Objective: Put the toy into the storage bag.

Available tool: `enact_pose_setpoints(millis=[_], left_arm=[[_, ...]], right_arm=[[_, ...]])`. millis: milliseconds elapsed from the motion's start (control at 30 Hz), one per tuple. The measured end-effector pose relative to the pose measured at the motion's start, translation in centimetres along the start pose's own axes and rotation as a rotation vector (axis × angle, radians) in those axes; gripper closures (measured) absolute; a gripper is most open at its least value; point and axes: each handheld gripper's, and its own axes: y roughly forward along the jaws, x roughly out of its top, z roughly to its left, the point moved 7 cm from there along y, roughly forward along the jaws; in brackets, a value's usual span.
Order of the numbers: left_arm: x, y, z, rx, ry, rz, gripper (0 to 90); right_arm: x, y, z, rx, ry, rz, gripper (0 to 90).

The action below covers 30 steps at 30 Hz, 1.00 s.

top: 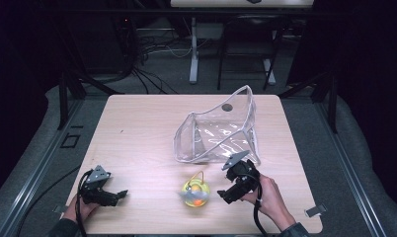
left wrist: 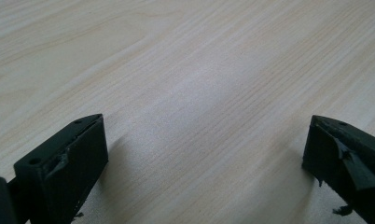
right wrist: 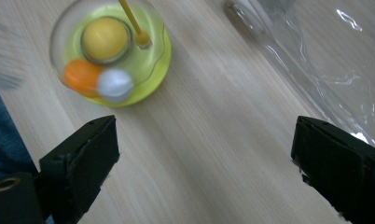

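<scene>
A small clear round container [top: 195,192] with a yellow-green base lies on the wooden table [top: 137,133] near its front edge, between the two grippers. In the right gripper view it holds three little balls — a yellow one [right wrist: 105,38], an orange one [right wrist: 80,75] and a white one [right wrist: 114,84] — and a thin orange loop handle [right wrist: 132,21] rises from it. In the high view that handle points away from the person, toward the clear plastic bag [top: 218,129]. The container is round, so it has no clear long axis.

The bag stands open just behind it, past the middle of the table, its mouth facing left and its tall side with a round hole leaning up at the far right.

The right gripper [top: 225,193] sits just right of the container, apart from it, its jaws spread wide over bare wood and holding nothing. The left gripper [top: 118,194] rests near the front left corner, well apart from the container — jaws likewise spread wide, empty, with only table grain between them.
</scene>
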Motion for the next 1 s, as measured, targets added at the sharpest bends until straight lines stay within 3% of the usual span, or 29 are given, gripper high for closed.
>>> enact_pose_setpoints(millis=[33, 100, 133, 233, 267, 400, 567, 600, 733, 933, 1000], left_arm=[[0.0, 0.0, 0.0, 0.0, 0.0, 0.0, 0.0], [0.0, 0.0, 0.0, 0.0, 0.0, 0.0, 0.0], [0.0, 0.0, 0.0, 0.0, 0.0, 0.0, 0.0], [0.0, 0.0, 0.0, 0.0, 0.0, 0.0, 0.0], [0.0, 0.0, 0.0, 0.0, 0.0, 0.0, 0.0], [0.0, 0.0, 0.0, 0.0, 0.0, 0.0, 0.0], [0.0, 0.0, 0.0, 0.0, 0.0, 0.0, 0.0], [0.0, 0.0, 0.0, 0.0, 0.0, 0.0, 0.0], [0.0, 0.0, 0.0, 0.0, 0.0, 0.0, 0.0], [0.0, 0.0, 0.0, 0.0, 0.0, 0.0, 0.0], [0.0, 0.0, 0.0, 0.0, 0.0, 0.0, 0.0]], right_arm=[[0.4, 0.1, 0.1, 0.006, 0.0, -0.023, 8.7], [0.6, 0.0, 0.2, 0.019, -0.007, -0.006, 9.7], [0.9, -0.6, 0.4, 0.037, -0.039, 0.064, 13.0], [1.3, -1.1, 0.5, 0.043, -0.063, 0.101, 14.4], [1.2, -1.9, 0.5, 0.05, -0.09, 0.207, 15.5], [2.2, -1.8, 1.2, 0.066, -0.108, 0.19, 29.6], [2.9, -1.9, 1.7, 0.082, -0.124, 0.18, 36.5], [3.4, -2.0, 1.9, 0.089, -0.139, 0.162, 45.0], [4.4, -2.3, 2.7, 0.112, -0.149, 0.12, 53.6], [5.1, -2.4, 3.3, 0.131, -0.177, 0.136, 65.8], [5.3, -2.3, 3.6, 0.137, -0.191, 0.166, 70.6]])
